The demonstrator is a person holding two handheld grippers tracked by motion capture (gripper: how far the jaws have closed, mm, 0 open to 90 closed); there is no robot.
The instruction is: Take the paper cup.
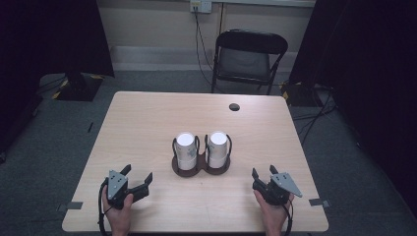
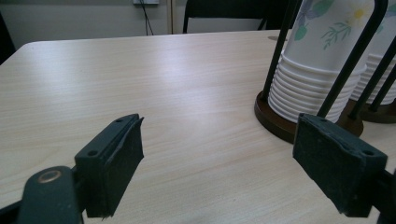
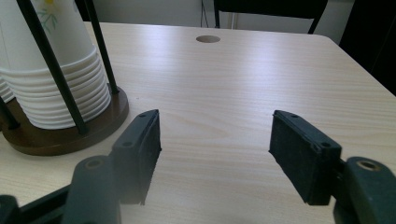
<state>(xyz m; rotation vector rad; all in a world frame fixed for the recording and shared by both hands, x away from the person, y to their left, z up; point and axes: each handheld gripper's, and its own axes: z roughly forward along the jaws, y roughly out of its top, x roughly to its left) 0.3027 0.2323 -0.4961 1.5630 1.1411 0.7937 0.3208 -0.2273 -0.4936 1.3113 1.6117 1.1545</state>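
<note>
Paper cups (image 1: 186, 150) sat upturned in two stacks in a dark wire holder (image 1: 200, 168) mid-tabletop (image 1: 147, 128), while the left gripper (image 1: 136, 180) and right gripper (image 1: 263, 178) rested apart near the front edge, fingers spread and empty, seemingly poised to reach in.

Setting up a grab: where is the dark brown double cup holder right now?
In the high view the dark brown double cup holder sits mid-table, holding two stacks of white paper cups, ahead of and between the left gripper and right gripper.
</note>
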